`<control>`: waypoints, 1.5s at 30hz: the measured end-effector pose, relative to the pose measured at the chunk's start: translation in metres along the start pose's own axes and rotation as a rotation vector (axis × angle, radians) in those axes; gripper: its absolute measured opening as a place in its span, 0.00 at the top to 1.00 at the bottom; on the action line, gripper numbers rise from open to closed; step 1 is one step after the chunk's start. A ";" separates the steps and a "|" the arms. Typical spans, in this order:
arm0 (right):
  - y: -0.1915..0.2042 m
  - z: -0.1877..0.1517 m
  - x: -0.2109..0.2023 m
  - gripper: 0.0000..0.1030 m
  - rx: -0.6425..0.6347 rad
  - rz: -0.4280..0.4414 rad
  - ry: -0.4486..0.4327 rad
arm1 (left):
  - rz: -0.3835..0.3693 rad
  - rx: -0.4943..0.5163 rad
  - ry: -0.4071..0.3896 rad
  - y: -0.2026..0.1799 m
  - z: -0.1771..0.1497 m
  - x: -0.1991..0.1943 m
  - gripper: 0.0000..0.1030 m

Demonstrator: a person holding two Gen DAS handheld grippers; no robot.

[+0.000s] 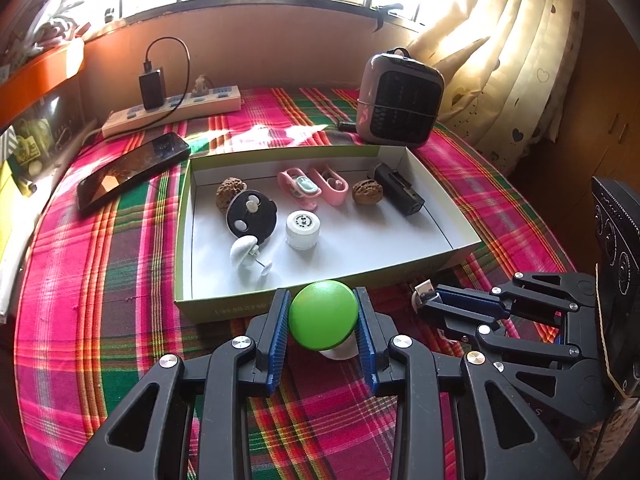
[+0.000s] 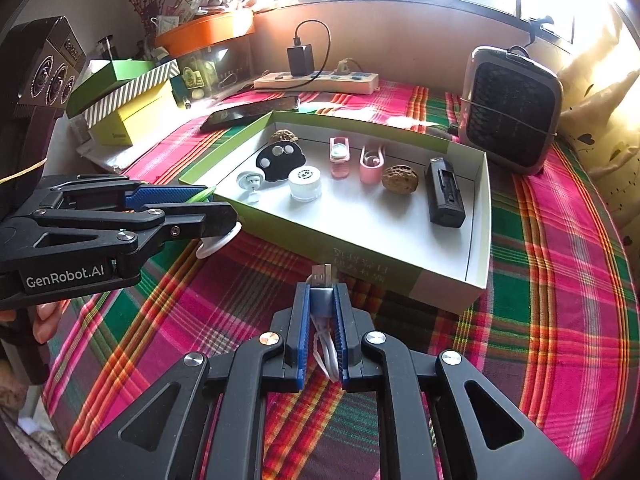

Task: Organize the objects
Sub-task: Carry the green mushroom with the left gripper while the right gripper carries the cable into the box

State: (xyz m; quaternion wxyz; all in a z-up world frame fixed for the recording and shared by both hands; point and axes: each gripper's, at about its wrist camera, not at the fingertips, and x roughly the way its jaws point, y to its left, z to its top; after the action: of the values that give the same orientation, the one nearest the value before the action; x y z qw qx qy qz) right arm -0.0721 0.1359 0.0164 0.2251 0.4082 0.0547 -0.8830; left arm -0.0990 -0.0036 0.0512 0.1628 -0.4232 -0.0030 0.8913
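Note:
My left gripper is shut on a green-capped mushroom-shaped object with a white base, held just in front of the near wall of an open green-and-white box. It shows from the side in the right wrist view. My right gripper is shut on a USB plug with a white cable, near the box's front wall. The box holds two walnuts, a black disc, a white cap, two pink clips, a black block and a white mushroom piece.
A black phone, a power strip with a charger and a small grey heater stand behind the box on the plaid cloth. Green and yellow boxes are stacked at the left. Curtains hang at the right.

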 end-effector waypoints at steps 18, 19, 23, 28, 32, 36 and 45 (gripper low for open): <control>-0.038 0.027 -0.032 0.88 0.126 0.006 -0.085 | -0.017 0.039 -0.028 -0.018 0.024 -0.002 0.72; -0.041 0.030 -0.031 0.88 0.139 -0.003 -0.083 | -0.017 0.041 -0.029 -0.019 0.026 -0.001 0.72; -0.052 0.040 -0.027 0.88 0.183 0.003 -0.086 | -0.022 0.045 -0.031 -0.022 0.033 0.004 0.72; -0.062 0.050 -0.015 0.88 0.214 0.019 -0.072 | -0.019 0.045 -0.021 -0.023 0.040 0.016 0.72; -0.069 0.055 -0.001 0.88 0.231 0.021 -0.044 | -0.019 0.047 -0.016 -0.023 0.045 0.026 0.72; -0.076 0.057 0.011 0.88 0.260 0.048 -0.020 | -0.019 0.050 -0.001 -0.024 0.048 0.038 0.72; -0.082 0.057 0.035 0.88 0.264 0.036 0.027 | -0.019 0.057 0.050 -0.025 0.048 0.064 0.72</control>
State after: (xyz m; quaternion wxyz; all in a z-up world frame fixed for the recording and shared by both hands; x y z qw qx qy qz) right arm -0.1679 0.1814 0.0210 0.1844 0.4472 -0.0665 -0.8727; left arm -0.1655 0.0450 0.0378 0.1833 -0.4404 0.0226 0.8786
